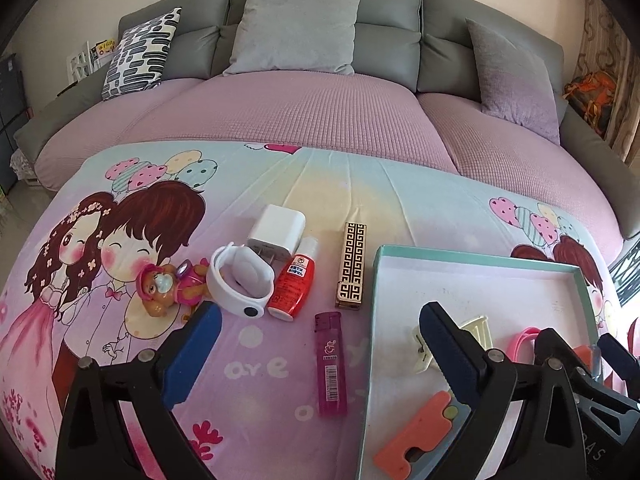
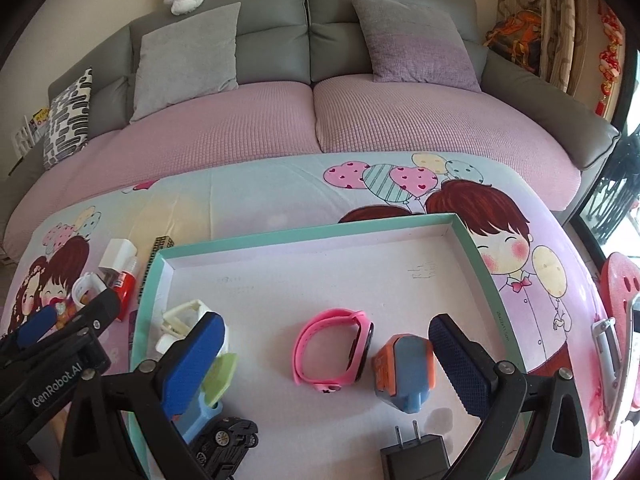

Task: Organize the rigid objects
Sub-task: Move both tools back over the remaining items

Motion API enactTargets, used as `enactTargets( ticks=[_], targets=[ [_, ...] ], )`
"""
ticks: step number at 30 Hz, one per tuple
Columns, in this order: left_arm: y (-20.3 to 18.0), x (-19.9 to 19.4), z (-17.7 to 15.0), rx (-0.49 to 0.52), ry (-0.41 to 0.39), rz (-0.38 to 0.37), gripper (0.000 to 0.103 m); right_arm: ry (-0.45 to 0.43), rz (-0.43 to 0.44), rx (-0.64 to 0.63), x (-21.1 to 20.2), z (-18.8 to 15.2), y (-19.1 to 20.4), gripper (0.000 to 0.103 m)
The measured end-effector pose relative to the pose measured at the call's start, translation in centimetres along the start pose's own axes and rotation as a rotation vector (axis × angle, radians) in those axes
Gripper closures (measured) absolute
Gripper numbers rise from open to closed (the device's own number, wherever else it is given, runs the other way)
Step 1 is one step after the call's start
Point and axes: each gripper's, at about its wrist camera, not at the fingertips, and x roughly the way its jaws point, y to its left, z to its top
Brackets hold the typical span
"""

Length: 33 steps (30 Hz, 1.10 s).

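Left wrist view: left tool [image 1: 320, 354] released, nothing between its fingers. Pink lighter [image 1: 330, 364] lies on the bed cover between them; white watch [image 1: 240, 282], red bottle [image 1: 291, 284], white charger [image 1: 276, 230] and gold case [image 1: 352, 266] sit beyond.

Right wrist view: right tool [image 2: 326, 354] released over the teal tray [image 2: 312, 236]. Pink watch [image 2: 334, 354] and orange-blue block [image 2: 404, 372] lie inside, between its fingers, untouched; toy car [image 2: 224, 446] and black charger [image 2: 414, 456] nearer the camera.

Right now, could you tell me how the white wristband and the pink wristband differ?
The white wristband lies on the cartoon cloth outside the tray, while the pink wristband lies inside the tray. The white one stands closed in a round loop; the pink one lies flatter, on its side. Both are watch-style bands, and neither is held.
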Motion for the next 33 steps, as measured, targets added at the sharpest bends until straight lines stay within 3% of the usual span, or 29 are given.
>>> enactTargets(
  ticks=[6, 14, 19, 22, 29, 31, 33],
  targets=[
    [3.6, -1.7, -0.1, -0.054, -0.029, 0.037, 0.004, -0.058, 0.054, -0.046, -2.1, 0.1, 1.9, 0.000],
    [10.4, -1.7, -0.3, -0.172, -0.017, 0.148, 0.004, -0.063, 0.181, -0.129, -1.2, -0.4, 6.9, 0.000],
    [13.6, -1.6, -0.7, -0.241, -0.002, 0.166, 0.004, -0.057, 0.287, -0.150, -1.0, -0.7, 10.2, 0.000],
    [15.0, -1.4, -1.0, -0.279, 0.008, 0.167, 0.004, -0.058, 0.305, -0.198, -0.9, -1.2, 12.4, 0.000],
    [17.2, -0.2, -1.5, -0.338, 0.029, 0.150, 0.004, -0.032, 0.358, -0.257, 0.1, -2.0, 15.8, 0.009],
    [17.6, 0.5, -1.7, -0.352, 0.040, 0.141, 0.004, -0.025, 0.360, -0.277, 0.6, -2.2, 16.7, 0.019],
    [17.8, 1.2, -1.7, -0.364, 0.053, 0.128, 0.004, -0.015, 0.358, -0.295, 1.3, -2.2, 17.6, 0.020]
  ],
)
